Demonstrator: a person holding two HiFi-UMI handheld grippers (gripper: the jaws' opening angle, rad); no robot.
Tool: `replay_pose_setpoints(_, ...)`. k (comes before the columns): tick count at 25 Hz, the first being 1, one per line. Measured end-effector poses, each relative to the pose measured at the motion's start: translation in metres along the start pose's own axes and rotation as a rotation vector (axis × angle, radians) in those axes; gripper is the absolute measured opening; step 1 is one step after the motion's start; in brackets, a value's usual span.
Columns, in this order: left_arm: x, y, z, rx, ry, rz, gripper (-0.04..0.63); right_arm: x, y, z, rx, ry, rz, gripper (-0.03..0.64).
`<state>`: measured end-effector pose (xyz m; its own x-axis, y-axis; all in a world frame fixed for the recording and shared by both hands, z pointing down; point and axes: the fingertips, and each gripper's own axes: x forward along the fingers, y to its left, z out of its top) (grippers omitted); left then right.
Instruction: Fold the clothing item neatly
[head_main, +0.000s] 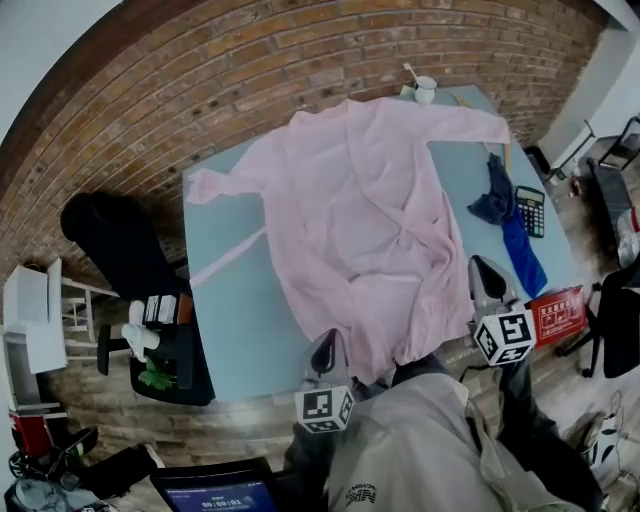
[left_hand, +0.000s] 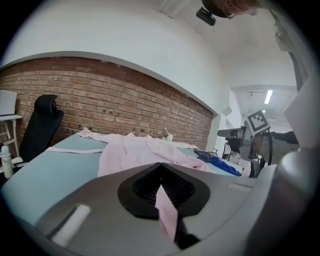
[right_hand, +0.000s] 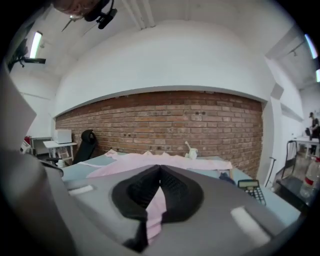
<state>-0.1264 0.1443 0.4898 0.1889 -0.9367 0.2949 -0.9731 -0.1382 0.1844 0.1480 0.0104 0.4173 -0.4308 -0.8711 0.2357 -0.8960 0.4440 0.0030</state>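
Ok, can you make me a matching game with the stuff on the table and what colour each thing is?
Things:
1. garment
2. cup
3. cloth
4. calculator

Colours:
A. blue
B. black
C. pink
D. white

Pairs: 1-C, 2-D, 3-A, 4-B

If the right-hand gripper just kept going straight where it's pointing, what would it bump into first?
The right gripper, shut on the pink garment, would most likely run into that garment's spread body on the table; depth is unclear.
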Motion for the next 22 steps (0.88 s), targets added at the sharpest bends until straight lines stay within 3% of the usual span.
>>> replay_pose_setpoints(2,0.021,-0.007,0.004,-0.006,0.009,0.0,0.008,0.025,-0.035,0.009,0.015,-0.025,-0.021,0.002)
replay_pose_setpoints(7,0.07,-0.029,0.001,-0.049,0.061,0.038,0.008,0.11,-0.147,0.014,0.276,-0.026,-0.068,0.002)
replay_pose_setpoints(10,0.09,-0.038,0.001,-0.069,0.092,0.086,0.009,0.164,-0.216,0.007,0.326,0.009,-0.131,0.021)
replay_pose_setpoints(13,0.105,-0.05,0.006,-0.08,0.109,0.123,0.009,0.203,-0.272,-0.011,0.299,0.099,-0.191,0.101)
replay_pose_setpoints(16,0.13,-0.059,0.017,-0.089,0.113,0.14,0.008,0.233,-0.299,-0.032,0.19,0.207,-0.192,0.133)
replay_pose_setpoints(20,0.184,-0.065,0.04,-0.095,0.118,0.131,0.009,0.271,-0.297,-0.054,0.012,0.312,-0.119,0.133)
replay_pose_setpoints(22,0.222,-0.071,0.056,-0.105,0.12,0.088,0.009,0.285,-0.294,-0.057,-0.073,0.336,-0.091,0.069)
